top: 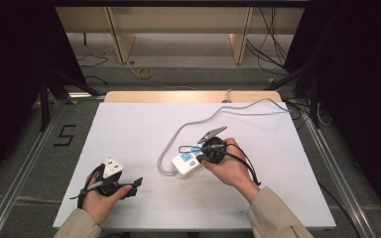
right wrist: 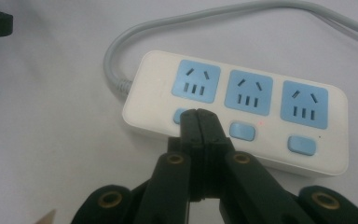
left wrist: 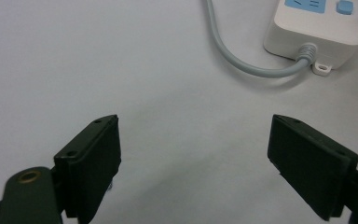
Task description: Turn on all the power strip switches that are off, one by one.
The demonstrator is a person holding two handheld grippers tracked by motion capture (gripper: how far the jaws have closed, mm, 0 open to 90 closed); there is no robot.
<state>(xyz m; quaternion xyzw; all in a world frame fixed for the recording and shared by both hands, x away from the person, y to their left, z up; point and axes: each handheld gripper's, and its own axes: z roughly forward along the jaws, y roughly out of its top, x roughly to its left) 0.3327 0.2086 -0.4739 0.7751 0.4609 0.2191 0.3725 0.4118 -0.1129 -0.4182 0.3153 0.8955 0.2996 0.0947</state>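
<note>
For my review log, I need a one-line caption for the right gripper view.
Shut right gripper tips over the first blue switch of a white three-socket power strip on the table.

White-covered bench (top: 129,129) with pale wooden far edge (top: 178,96). Grey floor beyond held a coiled yellow cable (top: 145,73), loose black cables (top: 273,49) and light wooden furniture legs (top: 121,39). Black numeral "5" marking (top: 65,135) lay left of the bench.

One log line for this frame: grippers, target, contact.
right gripper: shut, tips at first switch button of power strip | left gripper: open, holding nothing, over table
</note>
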